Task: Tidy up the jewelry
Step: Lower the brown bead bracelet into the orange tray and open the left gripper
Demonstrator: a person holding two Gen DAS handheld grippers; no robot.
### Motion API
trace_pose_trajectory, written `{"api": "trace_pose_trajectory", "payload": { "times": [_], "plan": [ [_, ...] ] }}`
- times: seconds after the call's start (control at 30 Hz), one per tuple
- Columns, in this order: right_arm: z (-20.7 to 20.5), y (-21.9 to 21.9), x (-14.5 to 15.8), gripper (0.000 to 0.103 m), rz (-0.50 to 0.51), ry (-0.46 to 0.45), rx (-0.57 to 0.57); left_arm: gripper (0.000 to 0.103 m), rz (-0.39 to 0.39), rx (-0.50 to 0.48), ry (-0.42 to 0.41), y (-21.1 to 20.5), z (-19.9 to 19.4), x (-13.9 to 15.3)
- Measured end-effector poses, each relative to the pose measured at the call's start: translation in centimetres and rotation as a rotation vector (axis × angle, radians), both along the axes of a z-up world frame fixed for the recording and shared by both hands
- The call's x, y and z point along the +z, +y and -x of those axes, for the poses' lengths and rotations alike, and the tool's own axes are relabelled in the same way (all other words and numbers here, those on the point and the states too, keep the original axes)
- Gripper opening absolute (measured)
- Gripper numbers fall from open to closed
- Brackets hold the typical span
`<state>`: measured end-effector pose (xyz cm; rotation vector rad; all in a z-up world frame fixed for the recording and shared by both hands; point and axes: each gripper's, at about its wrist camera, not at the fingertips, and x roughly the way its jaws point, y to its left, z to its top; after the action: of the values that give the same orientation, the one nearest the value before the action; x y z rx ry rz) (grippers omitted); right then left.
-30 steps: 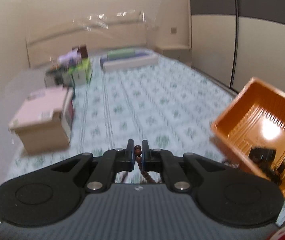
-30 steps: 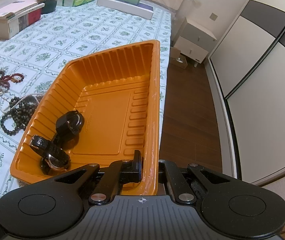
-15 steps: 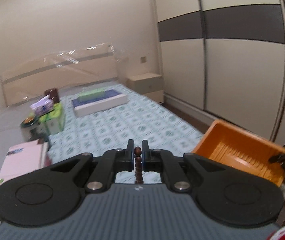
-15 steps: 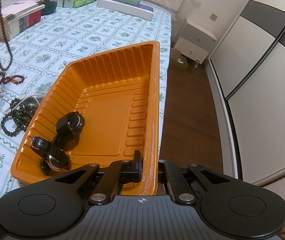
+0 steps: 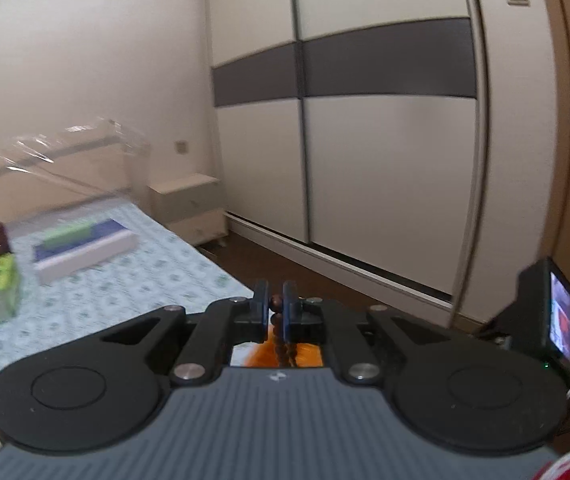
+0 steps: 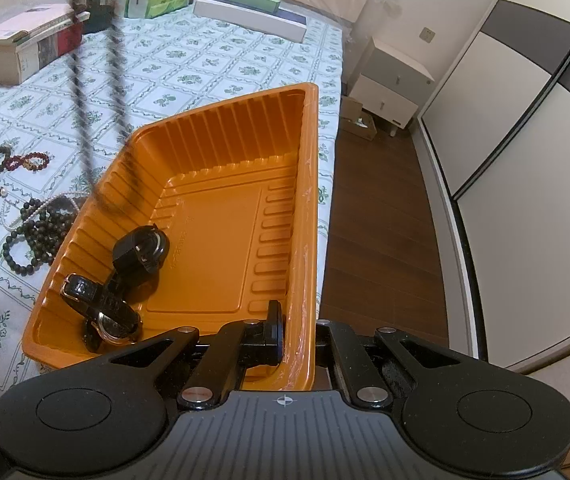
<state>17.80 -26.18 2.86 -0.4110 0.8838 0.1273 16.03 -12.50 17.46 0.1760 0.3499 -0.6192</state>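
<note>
1. The left gripper (image 5: 277,312) has its fingers closed narrowly on a long string of brown wooden beads (image 5: 276,303); the beads are pinched between the pads and hang below the fingertips.
2. In the right wrist view the same string dangles as a blurred loop, its lowest part over the left wall of the orange ribbed plastic tray (image 6: 305,184).
3. The right gripper (image 6: 297,340) is clamped on the tray's near right rim, one finger inside the wall, the other outside.
4. Two black wristwatches (image 6: 139,249) lie in the tray, ahead and left of the right fingers.
5. Loose dark bead bracelets (image 6: 39,232) lie on the floral bed cover (image 6: 213,64), just beside the tray's left wall.
</note>
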Motion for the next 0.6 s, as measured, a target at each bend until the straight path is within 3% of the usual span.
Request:
{"api": "trace_pose_trajectory", "payload": {
  "times": [0.17,0.33,0.6],
  "plan": [
    [0.0,0.0,0.0,0.004,-0.003,-0.002,0.002,0.006,-0.04,-0.064,0.112,-3.7,-1.0,-4.2],
    [0.1,-0.1,0.0,0.004,-0.006,-0.002,0.004,0.006,-0.071,-0.076,0.226,-4.8,-3.2,-8.5],
    [0.0,-0.3,-0.1,0.004,-0.011,0.0,0.002,0.006,-0.077,-0.059,0.322,-4.5,-5.3,-11.7]
  ]
}}
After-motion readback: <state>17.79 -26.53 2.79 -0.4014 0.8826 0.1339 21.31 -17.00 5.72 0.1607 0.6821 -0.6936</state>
